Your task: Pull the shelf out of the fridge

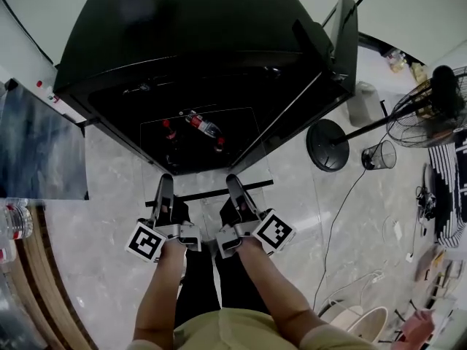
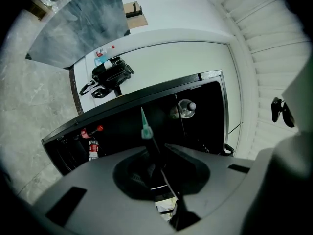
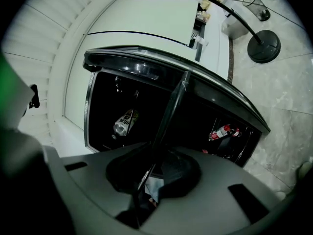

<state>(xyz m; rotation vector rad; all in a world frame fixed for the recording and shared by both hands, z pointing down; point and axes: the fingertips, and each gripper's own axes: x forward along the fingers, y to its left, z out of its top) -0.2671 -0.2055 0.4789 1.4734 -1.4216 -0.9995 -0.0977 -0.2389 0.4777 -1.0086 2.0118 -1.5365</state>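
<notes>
The black fridge [image 1: 190,42] stands open, seen from above. A glass shelf with a dark front strip [image 1: 215,192] hangs level in front of its opening. My left gripper [image 1: 165,181] and right gripper [image 1: 233,181] are side by side, each shut on the shelf's near edge. In the left gripper view the shelf [image 2: 145,129] runs edge-on as a thin plate through the left gripper [image 2: 155,168]. In the right gripper view it shows as a dark strip [image 3: 173,106] rising out of the right gripper [image 3: 149,168]. Both look level into the fridge.
Cola bottles [image 1: 204,126] lie inside the fridge, and the fridge door [image 1: 343,42] stands open at the right. A standing fan [image 1: 430,104] with a round base [image 1: 327,145], a wire bin [image 1: 379,154] and cables sit on the floor to the right. A grey panel [image 1: 36,152] is at the left.
</notes>
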